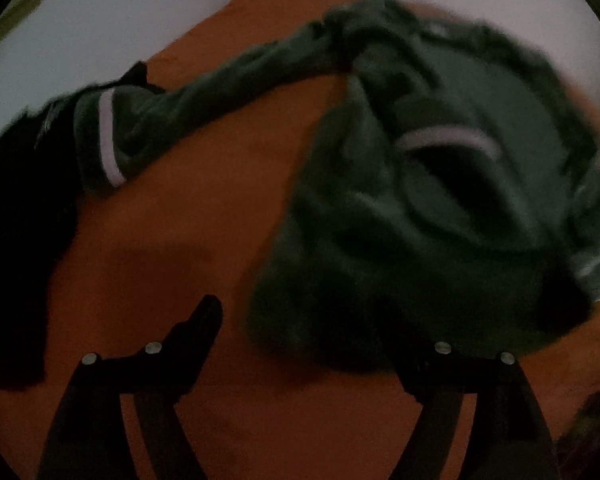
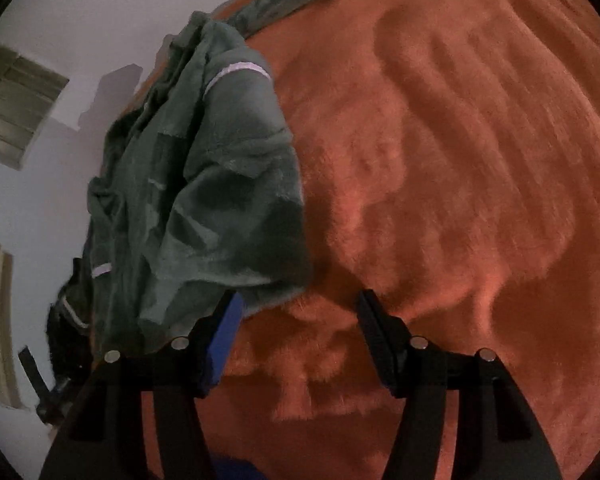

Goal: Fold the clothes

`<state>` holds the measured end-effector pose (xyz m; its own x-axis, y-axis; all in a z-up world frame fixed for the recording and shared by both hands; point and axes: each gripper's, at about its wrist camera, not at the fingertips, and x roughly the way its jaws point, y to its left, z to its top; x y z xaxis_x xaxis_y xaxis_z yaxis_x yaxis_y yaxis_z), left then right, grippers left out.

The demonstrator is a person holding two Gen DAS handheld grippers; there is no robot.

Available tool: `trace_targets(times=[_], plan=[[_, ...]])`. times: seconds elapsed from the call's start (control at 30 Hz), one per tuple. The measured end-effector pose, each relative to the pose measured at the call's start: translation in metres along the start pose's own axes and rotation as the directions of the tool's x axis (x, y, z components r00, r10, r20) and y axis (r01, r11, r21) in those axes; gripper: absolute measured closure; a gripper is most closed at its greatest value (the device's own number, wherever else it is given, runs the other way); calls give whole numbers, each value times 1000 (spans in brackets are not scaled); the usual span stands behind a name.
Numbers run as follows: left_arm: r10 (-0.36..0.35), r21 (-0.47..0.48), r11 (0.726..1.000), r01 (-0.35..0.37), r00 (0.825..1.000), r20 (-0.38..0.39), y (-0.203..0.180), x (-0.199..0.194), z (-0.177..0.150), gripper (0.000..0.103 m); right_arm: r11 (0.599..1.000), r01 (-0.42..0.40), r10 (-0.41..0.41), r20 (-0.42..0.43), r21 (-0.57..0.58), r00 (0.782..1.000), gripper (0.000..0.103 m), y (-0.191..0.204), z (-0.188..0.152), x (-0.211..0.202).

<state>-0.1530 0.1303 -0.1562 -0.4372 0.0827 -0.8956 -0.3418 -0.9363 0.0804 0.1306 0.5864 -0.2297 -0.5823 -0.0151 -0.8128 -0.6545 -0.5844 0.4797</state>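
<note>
A: Garment (image 1: 440, 184), dark green with pale stripes on its cuffs, lies bunched on the orange fuzzy blanket (image 2: 460, 160); one long sleeve (image 1: 204, 104) trails away from the heap toward a dark cloth (image 1: 16, 208) at the blanket's edge; nothing about it reads as a neat fold.

B: And the grippers?

A: Left gripper (image 1: 300, 344) stands wide apart, nothing between its fingers; the right-hand finger sits at the hem of the heap, though the blur keeps me from saying whether it touches. Right gripper (image 2: 296, 320) is likewise parted and empty, its blue-padded finger (image 2: 226, 340) just beside the garment's near edge.

B: So which step?

A: Judging by that, either the heap is about to be spread flat, or it has just been let go between folds; one look fits both. Any next grasp would want an edge or a cuff pinched cleanly, since the loose pile offers thick, slippery bunches.
</note>
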Motion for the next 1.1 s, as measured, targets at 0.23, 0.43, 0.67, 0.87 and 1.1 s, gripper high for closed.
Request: trace_targets(times=[0.23,0.43,0.67,0.87,1.1], plan=[[-64,-39,997,62,997,-45,3,29,1,73,971,184,-170,98,-155,981,98,37,-1,9],[-96,-119,988,99,995,34,12,-14,-5,94,970,230,-209,203,-84,957,101,52,-11,-70],[-112,-166,979,120,992,57,39,-79,-32,95,965,262,-256,230,5,939,101,40,-45,-167],[22,-48,998,-28,991,-131,22,-36,-64,88,944,330,-330,48,10,943,101,19,-60,-118],[41,-65,997,-52,987,-157,20,-32,-77,44,945,327,-328,-115,-26,938,59,15,-71,-76]])
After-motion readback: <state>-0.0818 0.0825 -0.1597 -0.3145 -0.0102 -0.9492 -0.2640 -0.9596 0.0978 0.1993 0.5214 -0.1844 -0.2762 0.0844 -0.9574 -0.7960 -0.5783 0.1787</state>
